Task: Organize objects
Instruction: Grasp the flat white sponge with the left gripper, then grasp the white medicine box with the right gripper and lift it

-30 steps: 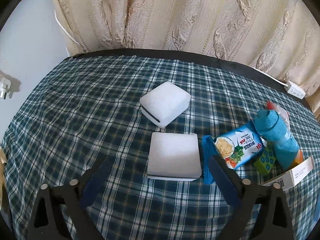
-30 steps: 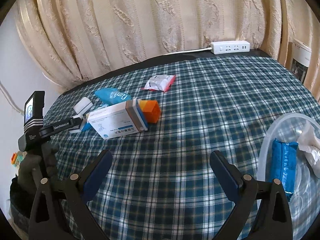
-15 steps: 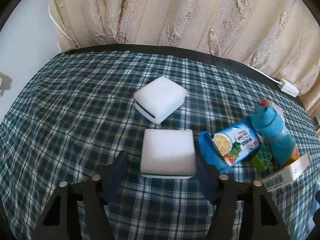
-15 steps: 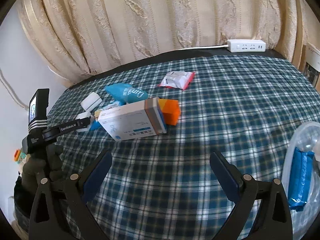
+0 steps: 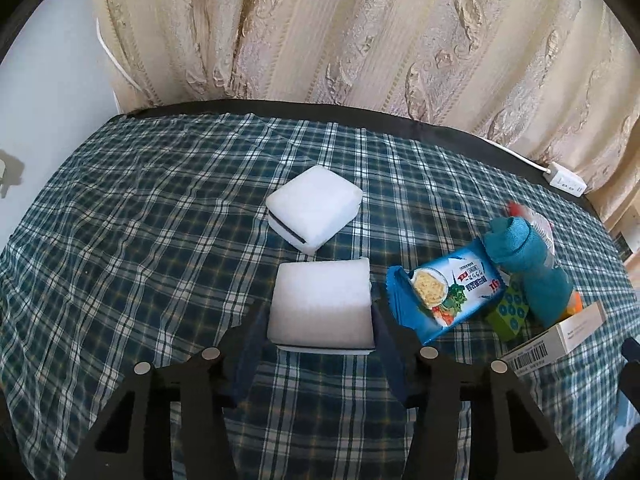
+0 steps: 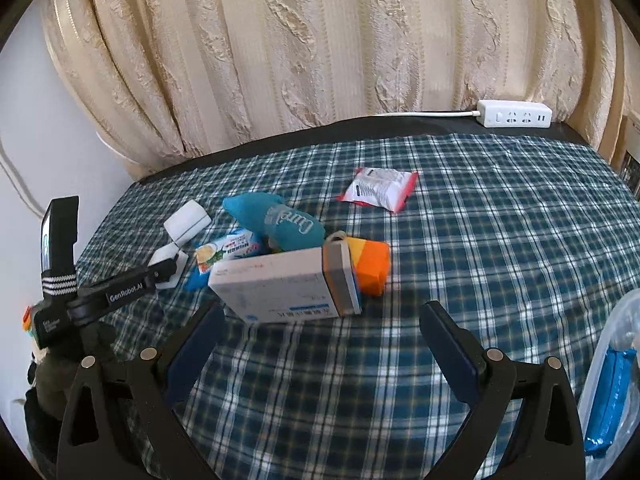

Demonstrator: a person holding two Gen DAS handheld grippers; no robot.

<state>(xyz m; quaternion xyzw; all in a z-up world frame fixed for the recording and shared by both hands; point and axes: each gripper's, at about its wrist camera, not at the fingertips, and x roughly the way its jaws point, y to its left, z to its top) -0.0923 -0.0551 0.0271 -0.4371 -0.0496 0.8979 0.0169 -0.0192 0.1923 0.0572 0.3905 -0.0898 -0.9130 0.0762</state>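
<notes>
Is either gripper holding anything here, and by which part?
The left gripper has closed on the near white sponge, pinching its left and right sides. The right gripper is open and empty.

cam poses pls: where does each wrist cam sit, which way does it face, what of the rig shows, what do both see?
Left wrist: on the left gripper, looking forward and down at the near white sponge between its fingers.
Right wrist: on the right gripper, open, facing the white box; the left gripper's handle shows at far left.
Shared: plaid tablecloth, both sponges, noodle packet, box, curtain.
</notes>
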